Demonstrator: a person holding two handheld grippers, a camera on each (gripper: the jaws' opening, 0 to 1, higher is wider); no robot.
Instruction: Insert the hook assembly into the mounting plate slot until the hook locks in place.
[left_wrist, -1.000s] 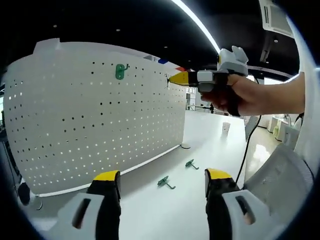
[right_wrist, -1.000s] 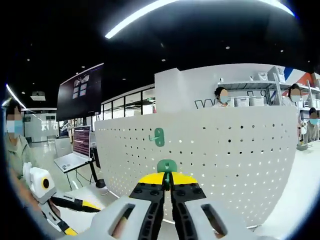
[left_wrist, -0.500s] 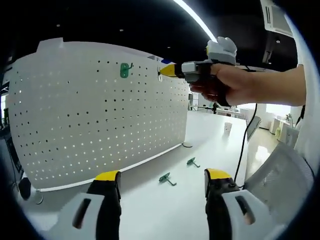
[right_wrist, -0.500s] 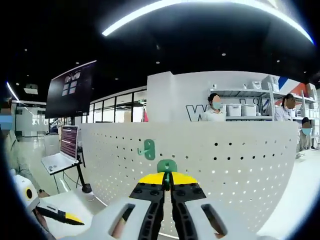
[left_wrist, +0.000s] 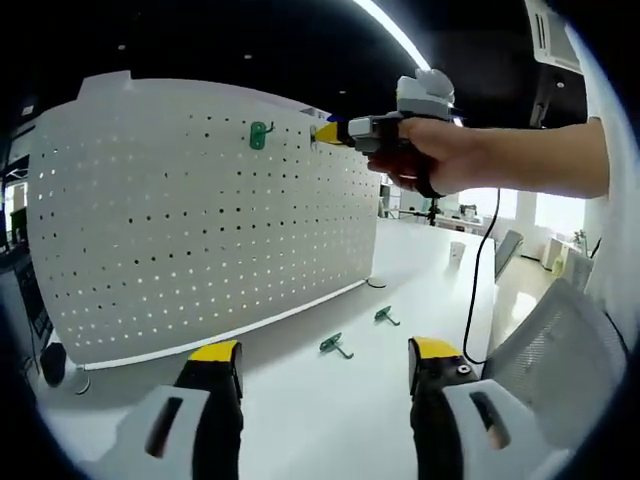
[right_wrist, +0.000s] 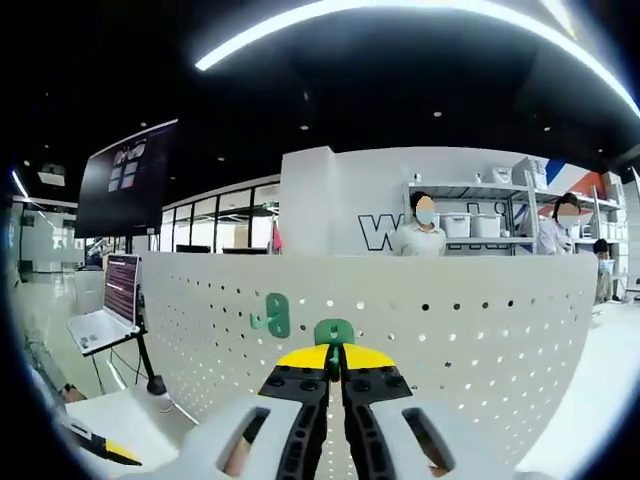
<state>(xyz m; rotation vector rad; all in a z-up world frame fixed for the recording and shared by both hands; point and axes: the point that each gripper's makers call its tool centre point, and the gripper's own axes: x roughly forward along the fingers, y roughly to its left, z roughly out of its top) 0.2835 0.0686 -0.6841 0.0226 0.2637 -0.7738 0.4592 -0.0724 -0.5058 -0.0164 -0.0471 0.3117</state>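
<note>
A white pegboard (left_wrist: 200, 210) stands upright on the table, with one green hook (left_wrist: 259, 135) mounted near its top edge. In the left gripper view my right gripper (left_wrist: 322, 133), held in a hand, is pressed up to the board's top row just right of that hook. In the right gripper view that gripper (right_wrist: 335, 352) is shut on a green hook (right_wrist: 334, 331), close to the pegboard (right_wrist: 450, 330); the mounted hook (right_wrist: 272, 315) sits just to its left. My left gripper (left_wrist: 325, 355) hangs open above the table.
Two loose green hooks (left_wrist: 334, 346) (left_wrist: 383, 316) lie on the white table (left_wrist: 330, 420) below the board. A cable (left_wrist: 478, 290) hangs from the right gripper. A laptop (right_wrist: 100, 325) and people stand behind the pegboard. A mesh chair back (left_wrist: 560, 360) sits at right.
My right gripper has risen and moved left along the board toward the mounted hook, keeping its green hook. The left gripper has barely moved.
</note>
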